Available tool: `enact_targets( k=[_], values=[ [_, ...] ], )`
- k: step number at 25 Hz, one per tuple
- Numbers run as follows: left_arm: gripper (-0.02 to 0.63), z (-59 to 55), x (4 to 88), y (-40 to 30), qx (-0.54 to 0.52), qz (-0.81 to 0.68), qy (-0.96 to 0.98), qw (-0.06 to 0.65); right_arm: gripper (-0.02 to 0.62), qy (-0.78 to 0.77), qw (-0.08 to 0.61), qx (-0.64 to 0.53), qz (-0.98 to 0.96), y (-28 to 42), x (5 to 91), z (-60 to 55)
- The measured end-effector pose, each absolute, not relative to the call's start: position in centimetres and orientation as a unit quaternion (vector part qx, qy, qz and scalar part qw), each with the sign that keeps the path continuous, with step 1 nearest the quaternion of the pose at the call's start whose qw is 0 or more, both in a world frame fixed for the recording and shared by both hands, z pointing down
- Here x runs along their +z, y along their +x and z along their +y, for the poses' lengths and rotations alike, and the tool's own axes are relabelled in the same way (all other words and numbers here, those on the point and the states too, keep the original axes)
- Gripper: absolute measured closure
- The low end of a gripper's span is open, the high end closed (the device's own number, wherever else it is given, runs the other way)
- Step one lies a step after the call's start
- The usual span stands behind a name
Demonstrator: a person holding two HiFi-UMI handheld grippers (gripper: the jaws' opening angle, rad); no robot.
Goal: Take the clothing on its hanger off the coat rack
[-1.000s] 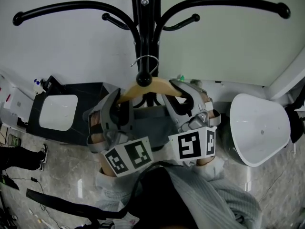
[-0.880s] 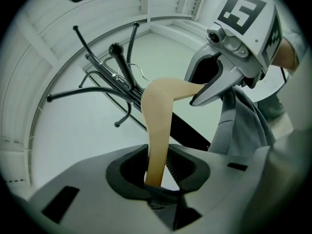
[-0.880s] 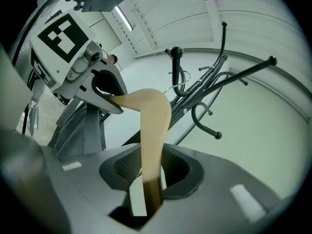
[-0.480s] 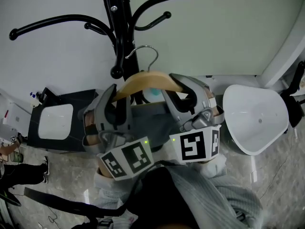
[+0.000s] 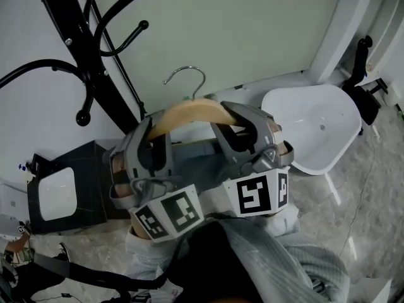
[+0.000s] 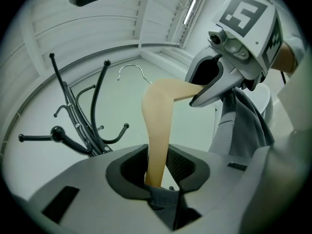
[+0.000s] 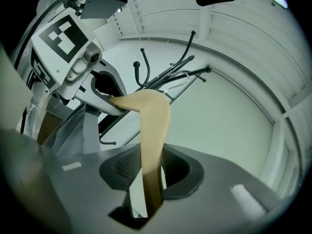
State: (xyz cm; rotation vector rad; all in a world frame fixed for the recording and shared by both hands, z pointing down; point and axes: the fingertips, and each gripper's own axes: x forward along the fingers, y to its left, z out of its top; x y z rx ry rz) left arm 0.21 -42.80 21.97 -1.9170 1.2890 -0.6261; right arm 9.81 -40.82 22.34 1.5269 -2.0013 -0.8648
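A wooden hanger point(image 5: 189, 112) with a metal hook point(image 5: 187, 79) carries grey clothing point(image 5: 203, 169). The hook hangs free in the air, to the right of the black coat rack point(image 5: 82, 55) and apart from it. My left gripper point(image 5: 151, 139) is shut on the hanger's left arm point(image 6: 158, 130), and my right gripper point(image 5: 233, 124) is shut on its right arm point(image 7: 153, 140). In the left gripper view the rack point(image 6: 83, 126) stands at the left, behind the hook point(image 6: 130, 71). The right gripper view shows the rack point(image 7: 170, 74) behind the hanger.
A white moulded chair point(image 5: 315, 128) lies at the right on the marble floor. At the lower left stands a black stand with a white tray point(image 5: 57, 191). A pale wall point(image 5: 252, 36) is behind the rack.
The hook has come off the rack's peg. Both grippers have carried the hanger and clothing away to the right, so the rack now stands at the far left.
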Motion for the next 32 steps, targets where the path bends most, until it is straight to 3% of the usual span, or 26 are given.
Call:
enact_targets(
  k=[15, 32],
  values=[
    [0.499, -40.6, 24.7, 11.8, -0.210, 0.412, -0.804, 0.373, 0.486, 0.635, 0.285, -0.271, -0.665, 20.8, 24.9, -36.7],
    [0.499, -40.5, 26.0, 14.8, -0.209, 0.379, -0.818, 0.379, 0.488, 0.656, 0.294, -0.248, -0.650, 23.5, 26.3, -36.0]
  ],
)
